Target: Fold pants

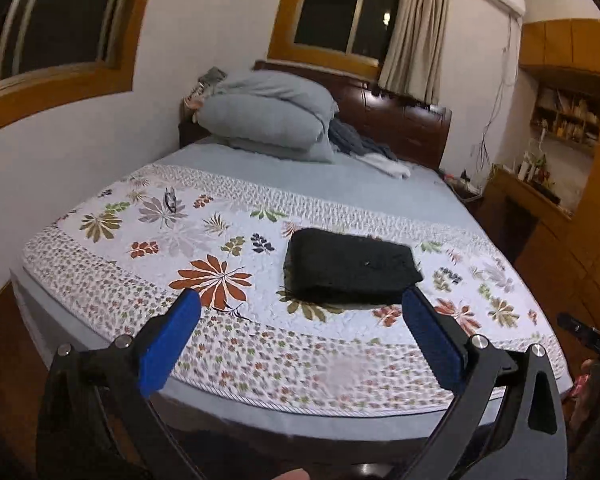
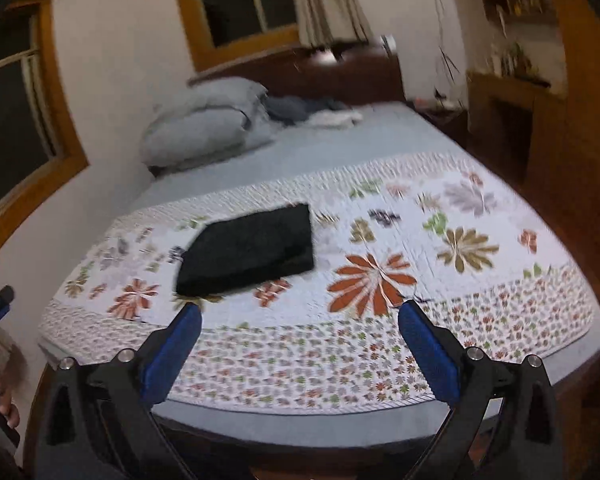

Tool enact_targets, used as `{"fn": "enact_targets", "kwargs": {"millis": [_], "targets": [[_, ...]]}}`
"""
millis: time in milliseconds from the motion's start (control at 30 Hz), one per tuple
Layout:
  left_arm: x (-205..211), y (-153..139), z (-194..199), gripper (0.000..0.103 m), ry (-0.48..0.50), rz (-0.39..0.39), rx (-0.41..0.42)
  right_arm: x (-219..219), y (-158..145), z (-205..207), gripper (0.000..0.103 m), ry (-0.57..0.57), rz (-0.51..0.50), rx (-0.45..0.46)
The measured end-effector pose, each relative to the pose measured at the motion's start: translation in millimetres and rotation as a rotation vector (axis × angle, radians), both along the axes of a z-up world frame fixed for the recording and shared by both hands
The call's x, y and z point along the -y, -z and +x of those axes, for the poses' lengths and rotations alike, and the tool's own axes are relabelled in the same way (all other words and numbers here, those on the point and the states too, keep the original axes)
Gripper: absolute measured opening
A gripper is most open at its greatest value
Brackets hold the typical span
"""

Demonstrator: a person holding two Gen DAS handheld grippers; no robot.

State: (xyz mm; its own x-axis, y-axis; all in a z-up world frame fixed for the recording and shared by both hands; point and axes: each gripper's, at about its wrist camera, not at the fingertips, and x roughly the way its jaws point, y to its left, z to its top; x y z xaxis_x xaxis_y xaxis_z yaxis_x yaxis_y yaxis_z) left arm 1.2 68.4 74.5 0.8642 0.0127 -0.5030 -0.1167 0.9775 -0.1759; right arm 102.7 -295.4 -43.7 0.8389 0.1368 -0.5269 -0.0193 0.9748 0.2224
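The black pants (image 1: 352, 268) lie folded into a compact rectangle on the floral quilt (image 1: 204, 248) near the foot of the bed. They also show in the right wrist view (image 2: 248, 250), left of centre. My left gripper (image 1: 300, 308) is open and empty, held back over the bed's foot edge, apart from the pants. My right gripper (image 2: 300, 316) is open and empty too, pulled back from the bed and to the right of the pants. The right wrist view is blurred.
Folded grey bedding (image 1: 268, 116) and loose clothes (image 1: 364, 148) sit at the headboard. A pair of glasses (image 1: 170, 200) lies on the quilt's far left. A wooden cabinet (image 1: 540, 208) stands right of the bed, the wall and windows left.
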Motion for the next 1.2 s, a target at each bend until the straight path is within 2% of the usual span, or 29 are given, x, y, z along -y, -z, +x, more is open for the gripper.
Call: {"fn": "enact_targets", "kwargs": {"millis": [133,300,600,767,1000,1200], "targets": [[23,-20,-33,0.1,-0.005,0.018,-0.012,-20,-26,-37,0.1,-0.024,-0.043,0.048],[45,-34,-63,0.1,0.017,0.056,-0.014,-50,-50,-72,0.099,-0.123,-0.065,0.072],[69,-51,-94,0.1,0.065,0.124,0.005,-91,-66,-111,0.099,-0.191,-0.151,0.098],[78,-54,-101,0.1,0.067,0.151,0.013,-95,-63,-114,0.099,-0.182,-0.163,0.068],[89,-50,-103,0.1,0.111,0.144,-0.003,-99,-64,-119,0.099,-0.165,-0.196,0.067],[97,-54,-111,0.1,0.149,0.104,0.005,-96,-72,-126,0.099,-0.155,-0.194,0.07]]}}
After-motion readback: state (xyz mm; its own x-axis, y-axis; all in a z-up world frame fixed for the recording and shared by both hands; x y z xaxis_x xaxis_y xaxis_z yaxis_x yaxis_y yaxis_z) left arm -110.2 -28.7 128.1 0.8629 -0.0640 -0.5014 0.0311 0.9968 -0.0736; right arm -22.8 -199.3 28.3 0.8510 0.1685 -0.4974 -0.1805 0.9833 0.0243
